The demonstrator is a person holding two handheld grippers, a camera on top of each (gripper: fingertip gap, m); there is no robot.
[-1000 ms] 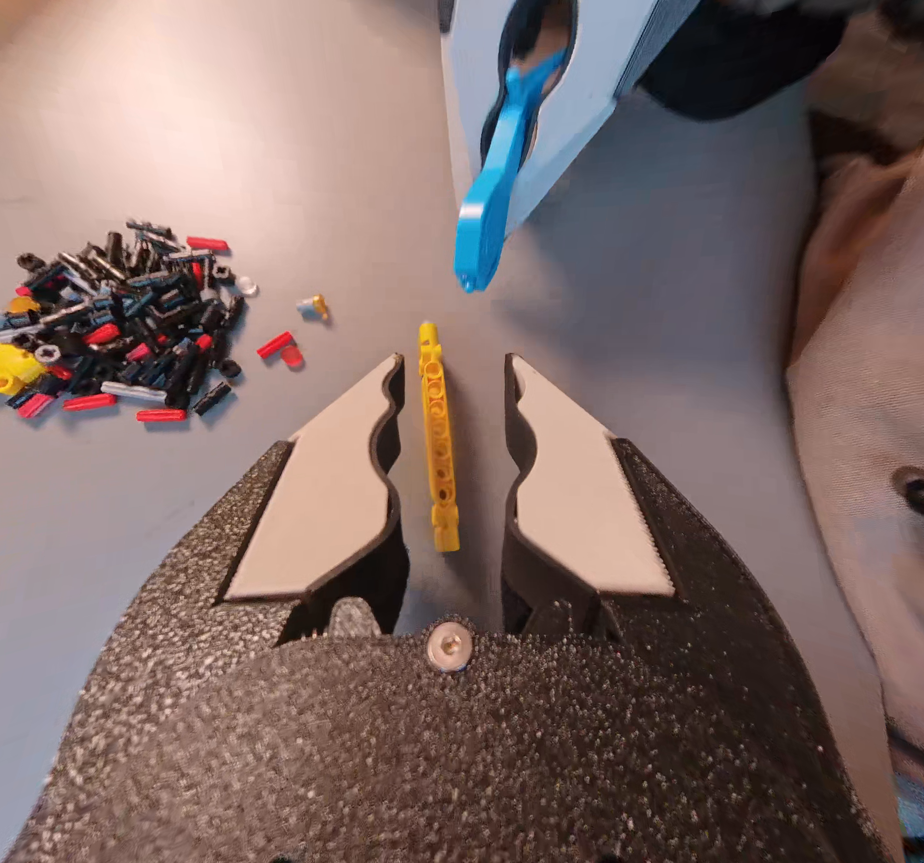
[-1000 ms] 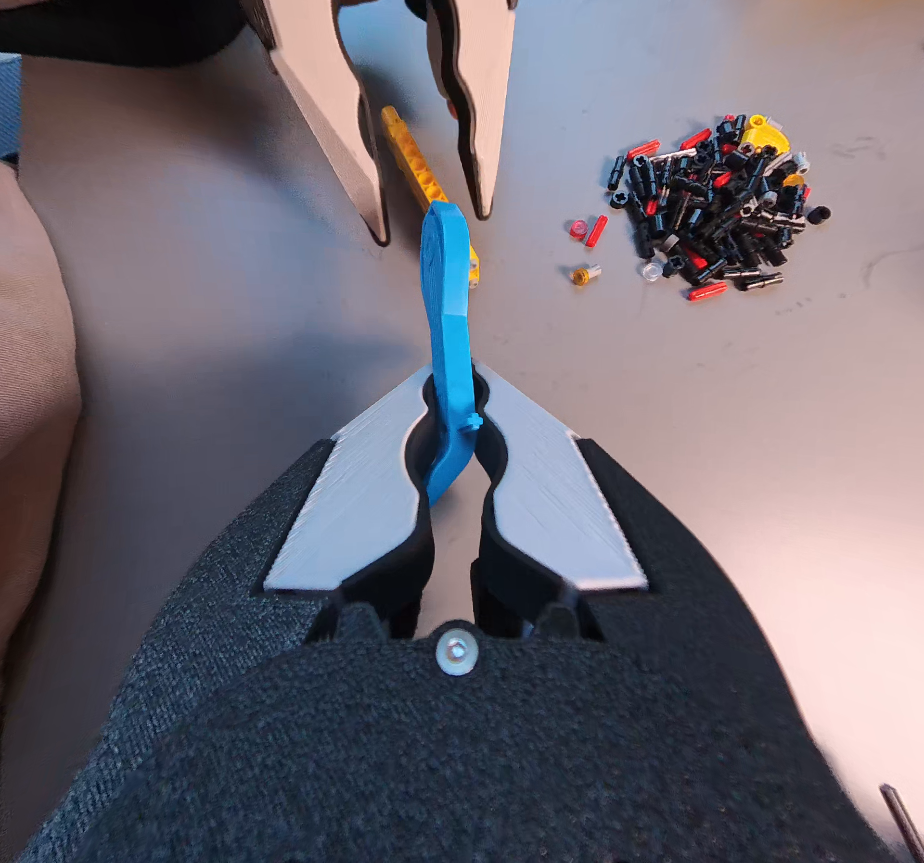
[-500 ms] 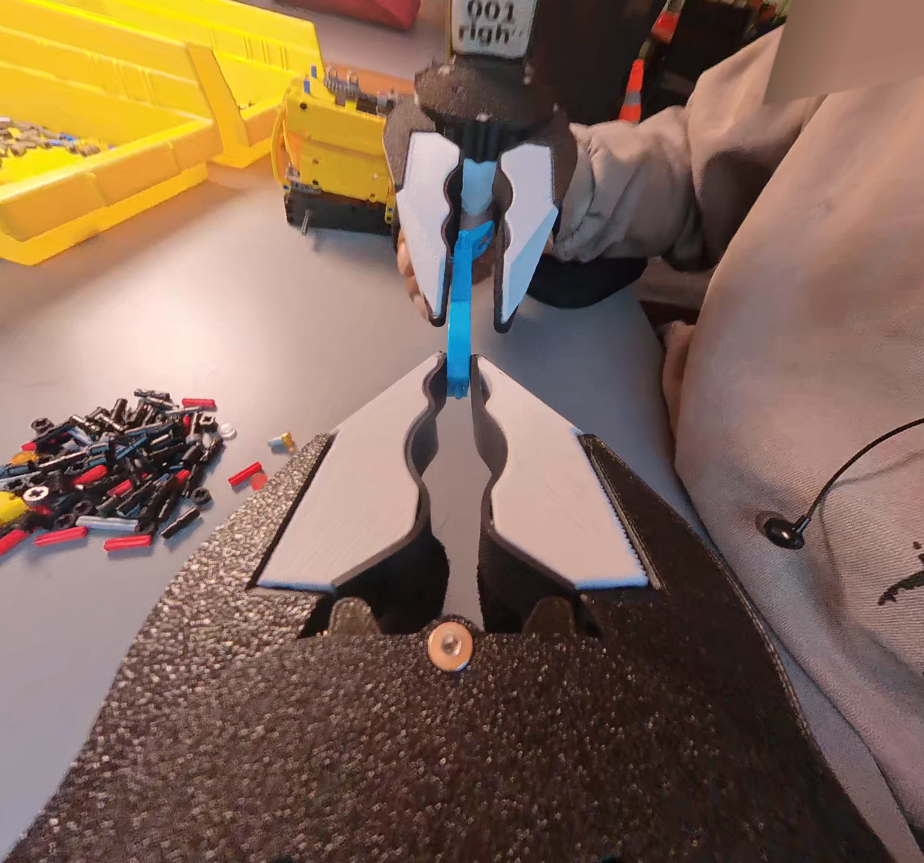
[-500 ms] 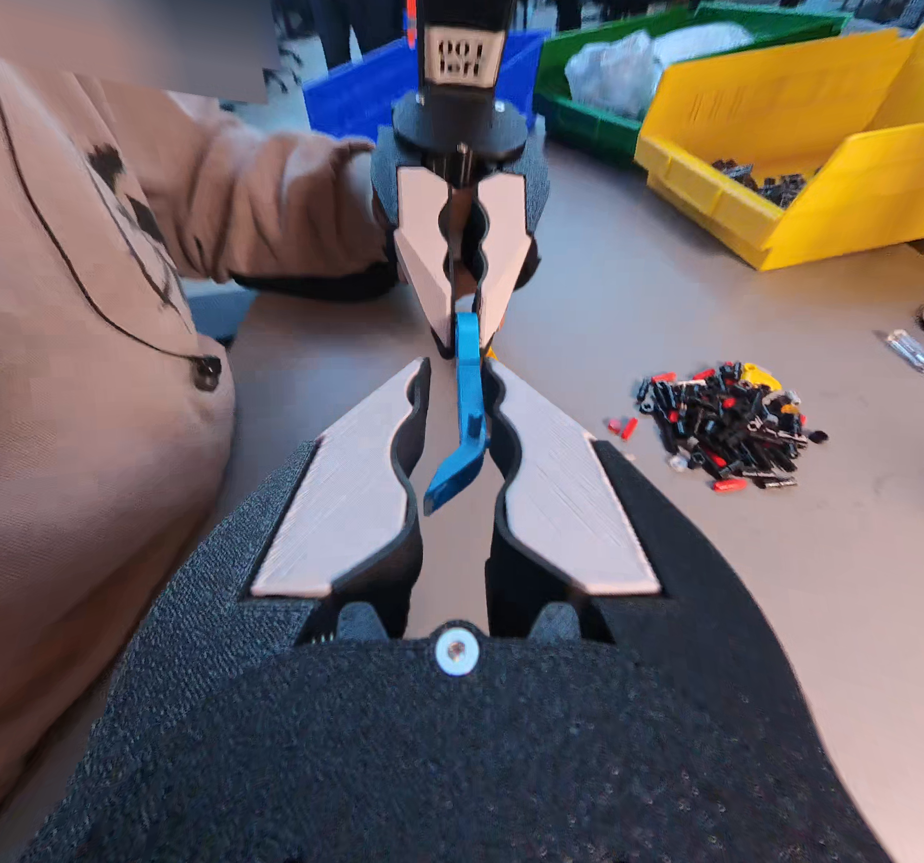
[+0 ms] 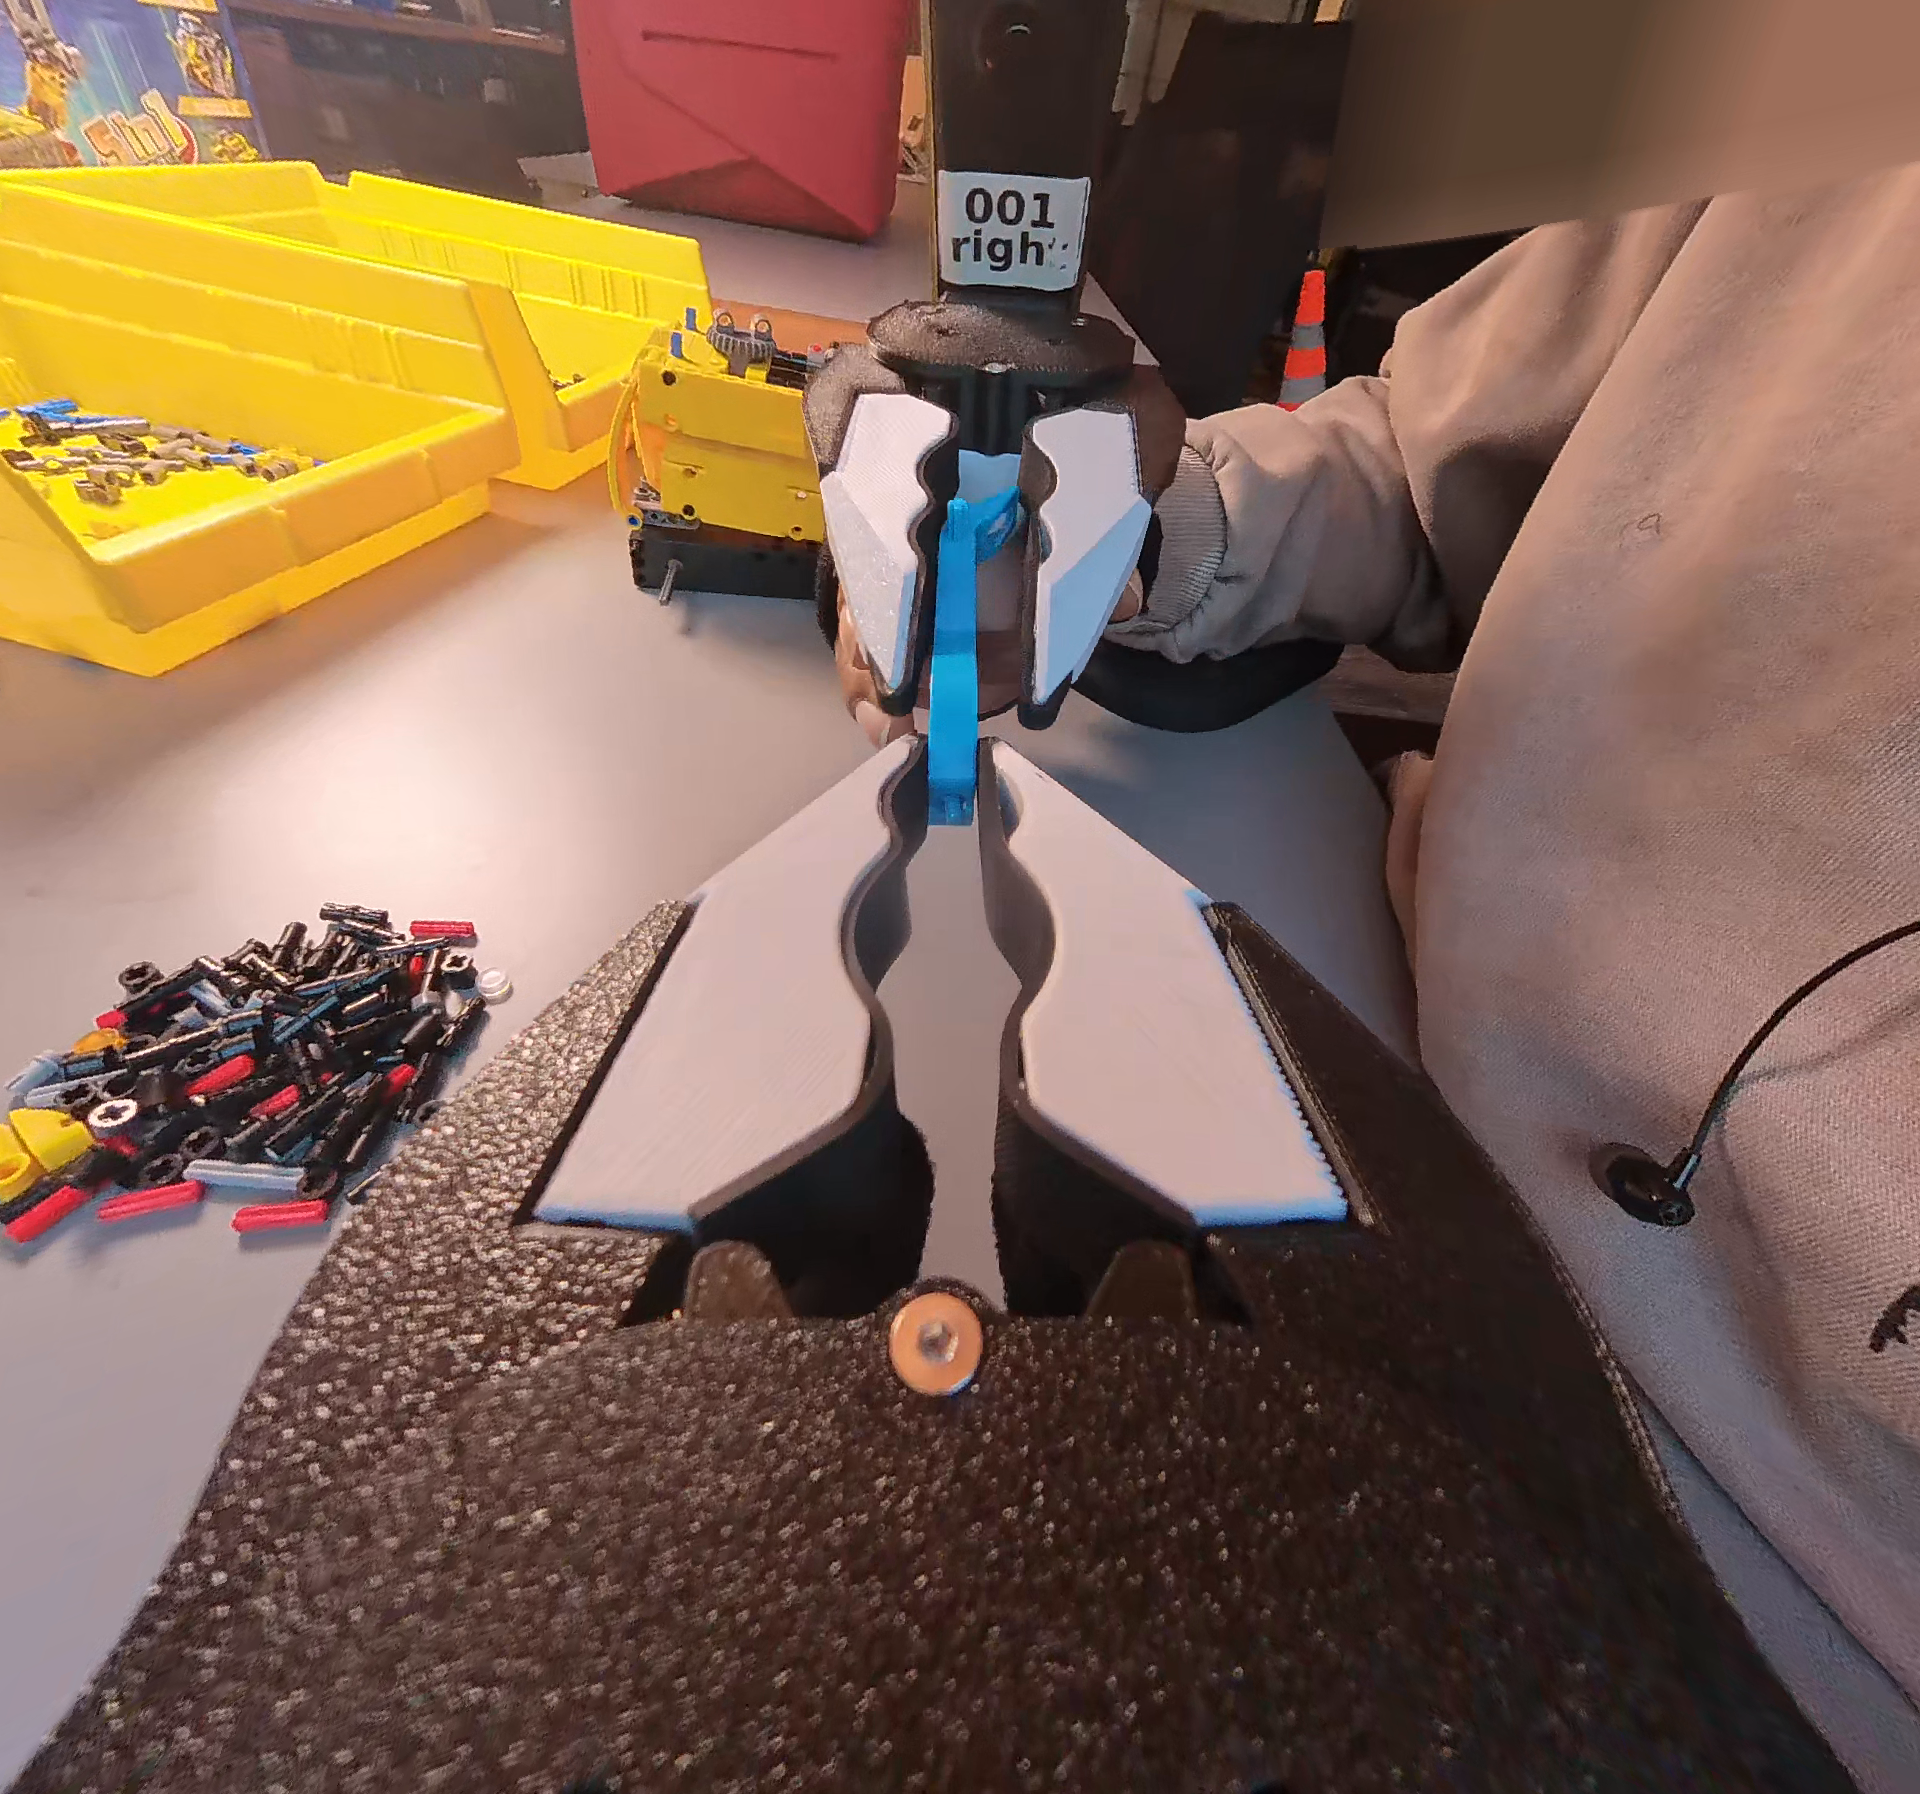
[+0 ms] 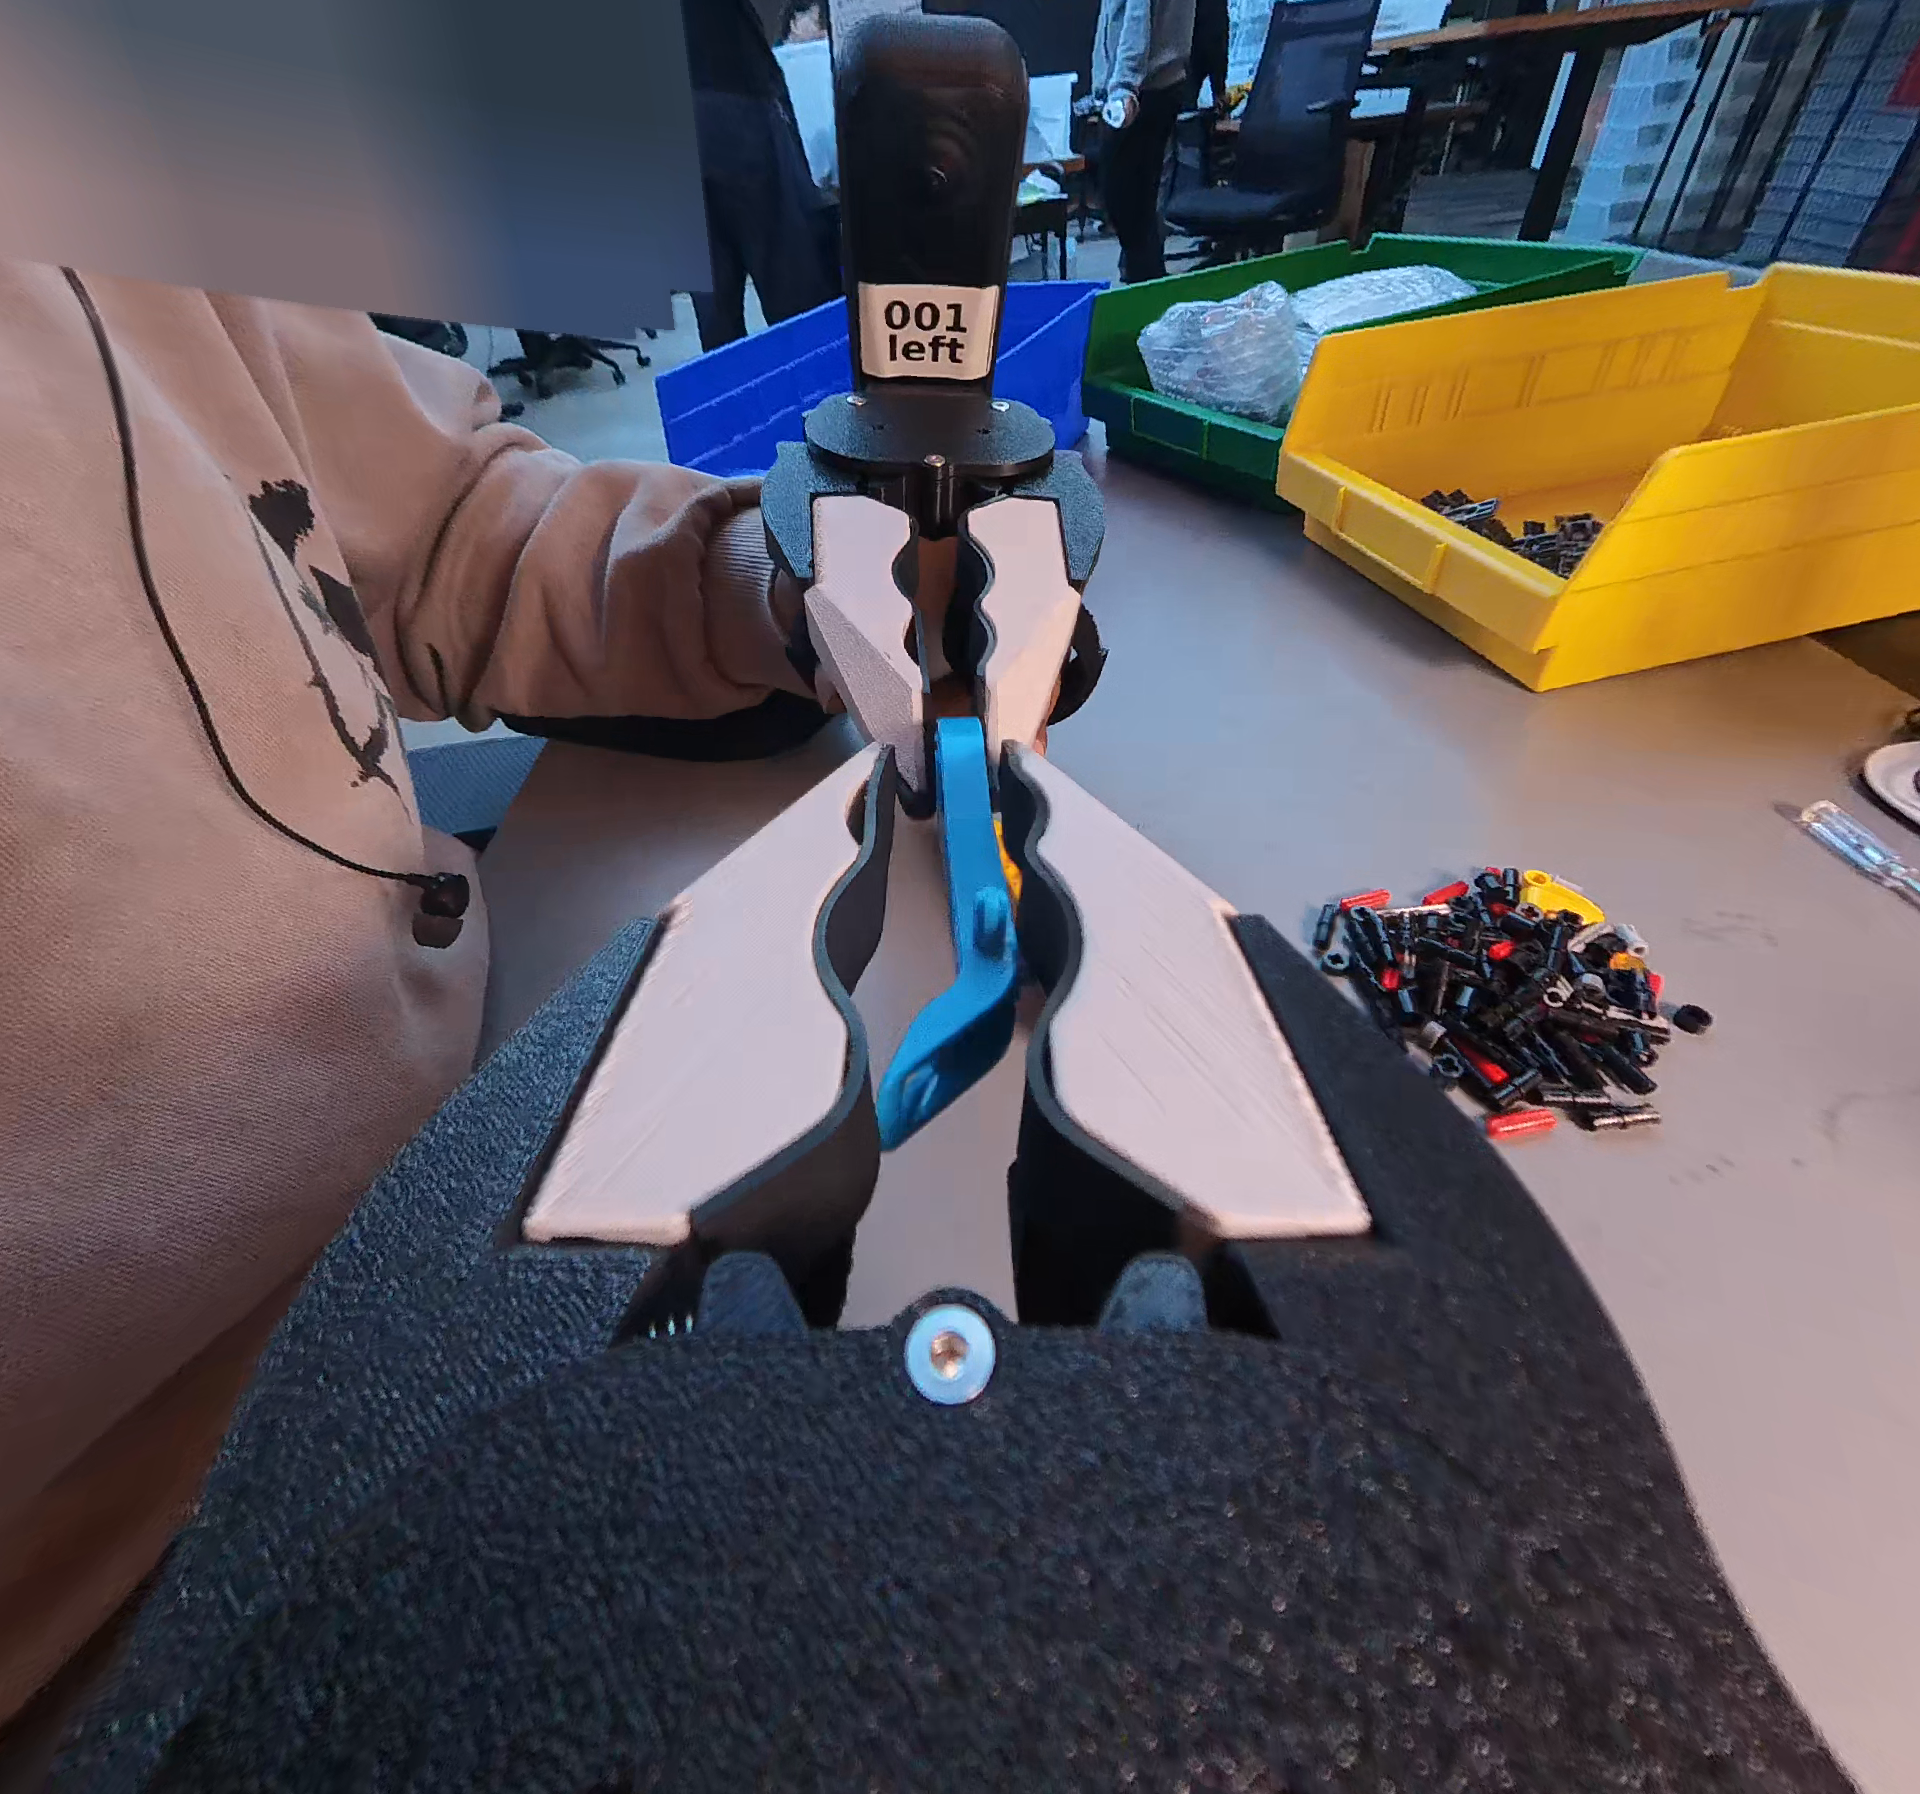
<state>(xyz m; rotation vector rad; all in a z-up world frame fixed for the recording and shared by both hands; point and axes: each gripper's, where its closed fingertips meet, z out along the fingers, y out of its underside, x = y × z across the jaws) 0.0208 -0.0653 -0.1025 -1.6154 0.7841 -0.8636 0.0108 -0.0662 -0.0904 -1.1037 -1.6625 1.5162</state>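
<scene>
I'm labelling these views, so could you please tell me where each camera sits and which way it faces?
Left wrist view: on the left tongs, facing the right tongs head-on across the table; right sleeve and torso show.
Right wrist view: on the right tongs, facing the left tongs the opposite way; left sleeve and torso show.
Shared: blue part between both tongs, parts pile, torso.

— Where does the lever piece (image 6: 971,913) sit?
— Between the fingers of the right gripper (image 6: 951,768), with its far end in the tips of the left gripper (image 5: 951,757), which faces it head-on.
— And the pile of small pins (image 5: 260,1048)?
— On the table (image 5: 468,757), left of the left claw and right of the right one. Bins (image 5: 260,414) stand behind it, and what I think is a built model (image 5: 717,466) stands just behind the right claw.
</scene>
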